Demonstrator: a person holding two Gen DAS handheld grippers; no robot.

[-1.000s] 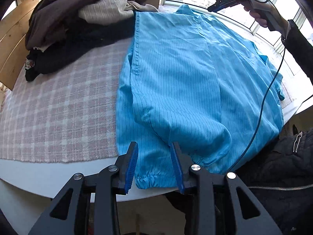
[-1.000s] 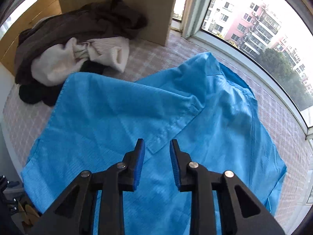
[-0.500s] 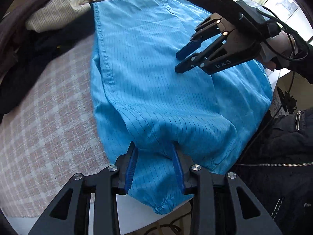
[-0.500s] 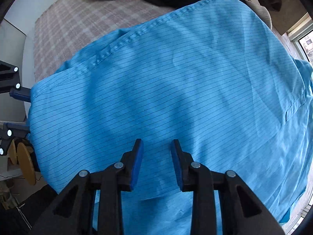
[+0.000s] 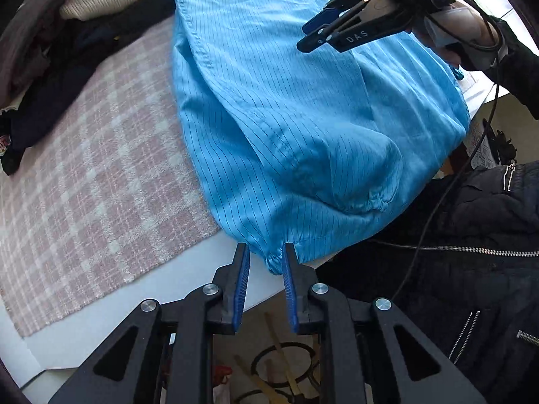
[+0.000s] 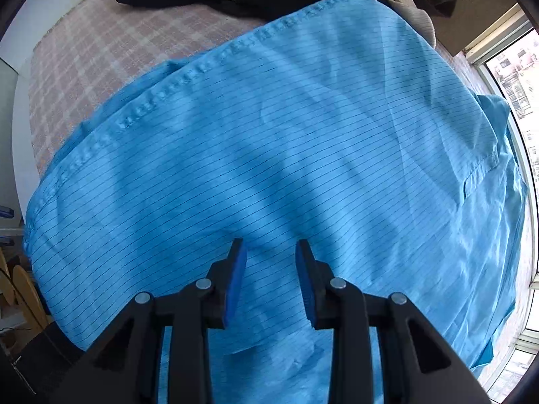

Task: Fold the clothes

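While the left gripper (image 5: 266,262) has been closing around the blue garment's (image 5: 303,118) cuff, only its view shows the right gripper (image 5: 311,37), parted.

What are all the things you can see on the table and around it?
blue striped garment: one, bright blue, spread over the table, gathered cuff at the near edge
checked cloth: one, pink and white, under the garment
clothes pile: one heap, dark, brown and cream, far end
table: one, white, edge showing
black jacket: one, on the person, beside the table
left gripper: black with blue pads, jaws just closing round the cuff
right gripper: same colours, open above the garment
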